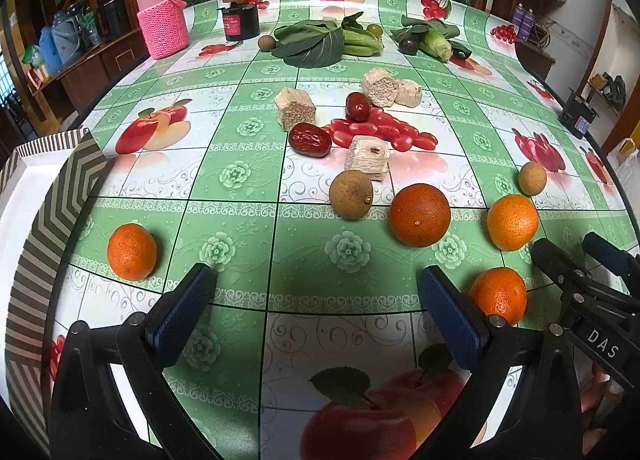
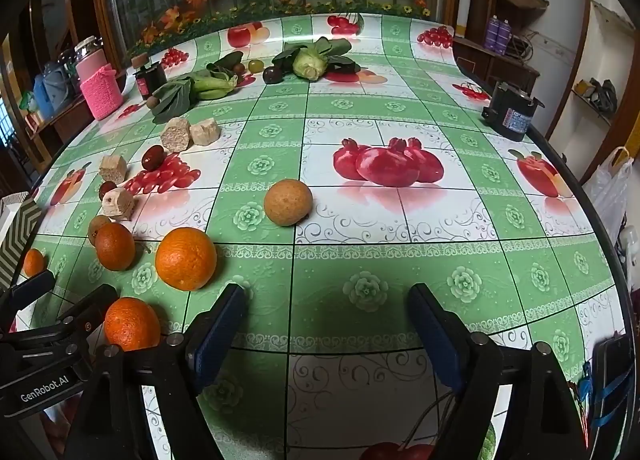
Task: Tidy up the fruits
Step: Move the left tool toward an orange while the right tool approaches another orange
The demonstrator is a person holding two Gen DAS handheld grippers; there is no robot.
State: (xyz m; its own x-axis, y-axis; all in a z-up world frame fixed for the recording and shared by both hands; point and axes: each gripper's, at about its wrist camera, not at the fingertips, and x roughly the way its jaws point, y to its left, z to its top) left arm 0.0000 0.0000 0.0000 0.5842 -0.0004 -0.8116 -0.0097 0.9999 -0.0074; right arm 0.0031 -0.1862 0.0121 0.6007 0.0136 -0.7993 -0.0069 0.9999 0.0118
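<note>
- Left gripper (image 1: 316,292): jaws spread wide, nothing between them, hovering over bare tablecloth (image 1: 248,228) at the lower centre of its view.
- Right gripper (image 2: 326,312): likewise wide open and empty, low in the middle of its view.
- Fruit lies loose across the cloth. In the left view, one orange (image 1: 132,252) sits at lower left beside the striped box (image 1: 44,236); three more oranges (image 1: 420,215) cluster at centre right and lower right, with a brown longan (image 1: 351,194) just left of them.
- In the right view, a round tan fruit (image 2: 288,202) sits alone mid-frame, straight ahead of the open jaws.
- Risks, as I judge them:
  - Round fruit will roll if a finger nudges it off-centre; the table edge is near at lower right.
  - The lower-right orange (image 1: 499,294) lies between the two grippers, so both reaching for it could collide.
  - Printed fruit on the cloth could be mistaken for real pieces.
  - Dates (image 1: 310,139) and crumbly blocks (image 1: 297,108) lie close together; a wide grab there may drag in a neighbour.
</note>
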